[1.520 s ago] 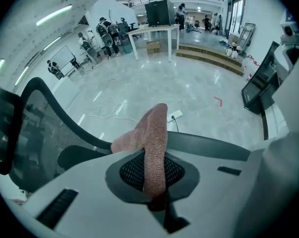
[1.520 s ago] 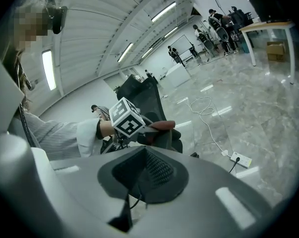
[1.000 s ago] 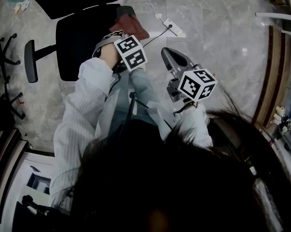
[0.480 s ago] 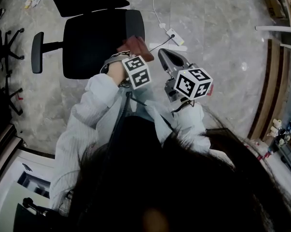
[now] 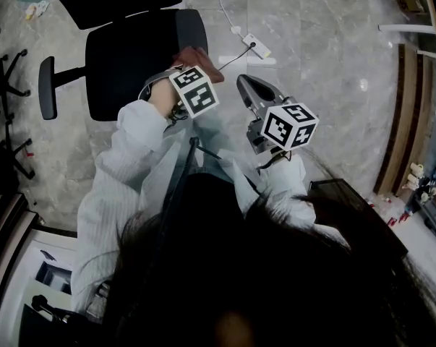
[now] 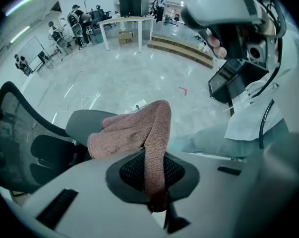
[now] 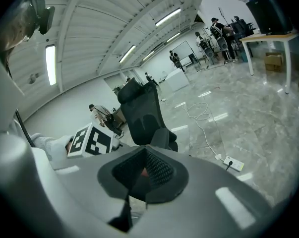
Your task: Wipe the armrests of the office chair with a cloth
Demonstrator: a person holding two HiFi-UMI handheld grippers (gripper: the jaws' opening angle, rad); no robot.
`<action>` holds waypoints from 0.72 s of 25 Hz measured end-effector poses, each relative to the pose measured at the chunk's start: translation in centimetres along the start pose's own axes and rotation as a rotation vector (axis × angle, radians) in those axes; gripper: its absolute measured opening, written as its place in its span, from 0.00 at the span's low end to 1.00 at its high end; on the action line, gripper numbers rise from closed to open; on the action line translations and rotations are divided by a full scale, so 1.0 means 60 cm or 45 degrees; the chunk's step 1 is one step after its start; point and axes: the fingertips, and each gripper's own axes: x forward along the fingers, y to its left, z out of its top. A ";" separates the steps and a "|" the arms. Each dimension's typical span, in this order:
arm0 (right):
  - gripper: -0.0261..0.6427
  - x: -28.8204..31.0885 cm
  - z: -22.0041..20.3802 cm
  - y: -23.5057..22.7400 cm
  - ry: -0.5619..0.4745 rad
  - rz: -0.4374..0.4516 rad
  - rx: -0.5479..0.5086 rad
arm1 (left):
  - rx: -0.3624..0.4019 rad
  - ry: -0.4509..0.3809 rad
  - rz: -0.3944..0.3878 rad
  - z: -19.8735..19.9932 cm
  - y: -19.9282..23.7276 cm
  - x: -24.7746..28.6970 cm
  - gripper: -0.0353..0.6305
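Note:
The black office chair (image 5: pixel 131 60) stands on the marble floor ahead of me, one armrest (image 5: pixel 45 89) at its left and the other armrest (image 5: pixel 193 29) at its right. A reddish cloth (image 5: pixel 198 58) lies over the near end of that right armrest. My left gripper (image 5: pixel 191 69) points straight down and is shut on it. In the left gripper view the cloth (image 6: pixel 139 130) runs up out of the closed left gripper (image 6: pixel 152 177) and drapes over the armrest (image 6: pixel 82 125). My right gripper (image 5: pixel 246 83) hangs shut and holding nothing, to the right of the chair.
A white power strip (image 5: pixel 252 45) with its cable lies on the floor just beyond the chair. The wheeled base of another chair (image 5: pixel 8 85) is at the left. Wooden steps (image 5: pixel 409 107) run along the right. A dark box (image 5: pixel 348 197) stands near my right side.
My left gripper has slid the cloth along the right armrest toward me. The right gripper has stayed about where it was.

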 end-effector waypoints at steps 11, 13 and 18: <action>0.04 0.027 -0.008 -0.039 0.064 -0.061 0.063 | -0.131 -0.013 0.294 0.038 0.268 0.018 0.09; 0.04 0.027 -0.012 -0.039 0.069 -0.074 0.073 | -0.138 -0.019 0.351 0.045 0.308 0.015 0.09; 0.04 0.031 -0.023 -0.032 0.097 -0.073 0.073 | -0.065 0.008 0.388 0.059 0.337 0.023 0.09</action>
